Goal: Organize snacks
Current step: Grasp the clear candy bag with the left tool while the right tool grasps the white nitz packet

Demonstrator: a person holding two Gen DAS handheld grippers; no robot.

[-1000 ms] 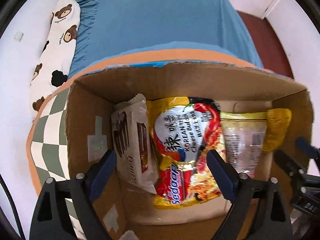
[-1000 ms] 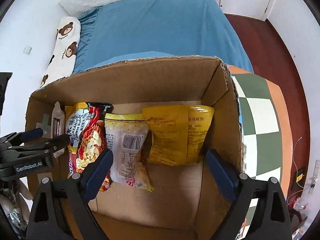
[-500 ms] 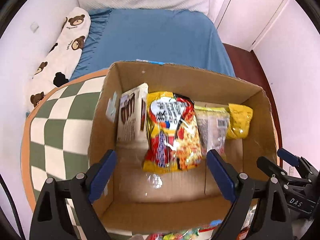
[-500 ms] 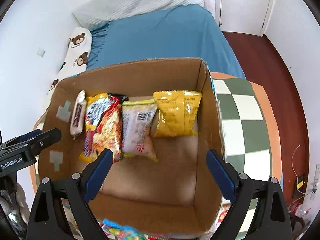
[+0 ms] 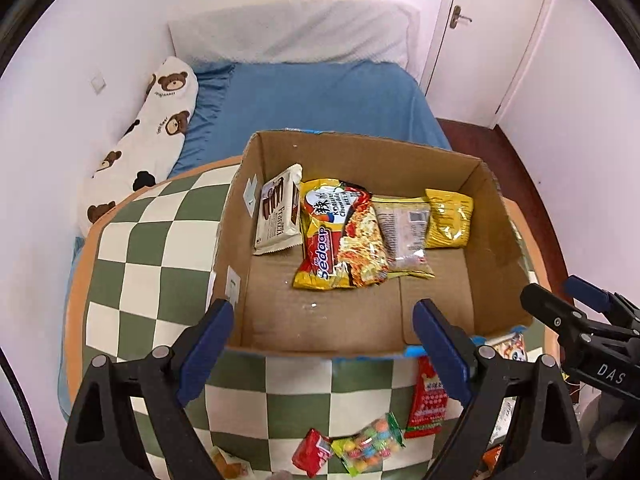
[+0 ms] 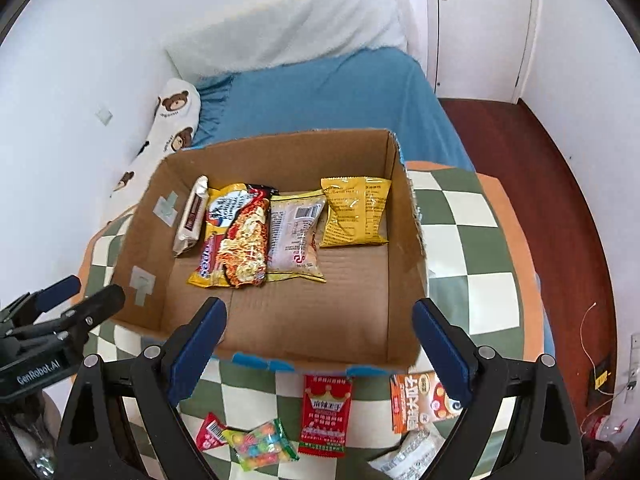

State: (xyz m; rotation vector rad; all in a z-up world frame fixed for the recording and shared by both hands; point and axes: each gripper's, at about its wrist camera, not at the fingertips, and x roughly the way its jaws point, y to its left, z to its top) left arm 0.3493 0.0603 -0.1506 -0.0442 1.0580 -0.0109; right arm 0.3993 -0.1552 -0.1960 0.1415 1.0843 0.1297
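Note:
An open cardboard box stands on a green-and-white checkered table. Inside, along its far side, lie a white wafer pack, a red-and-yellow noodle pack, a clear-backed packet and a yellow bag. Loose snacks lie in front of the box: a red sachet, a colourful candy bag, a small red packet and an orange packet. My left gripper and right gripper both hover open and empty above the box's near edge.
The checkered table has an orange rim. Behind it is a bed with a blue sheet and a bear-print pillow. A white packet lies at the table's near edge. Dark red floor is at right.
Both grippers have pulled up and back out of the box; the whole box and the loose snacks on the table in front of it have come into view. The jaws stayed open.

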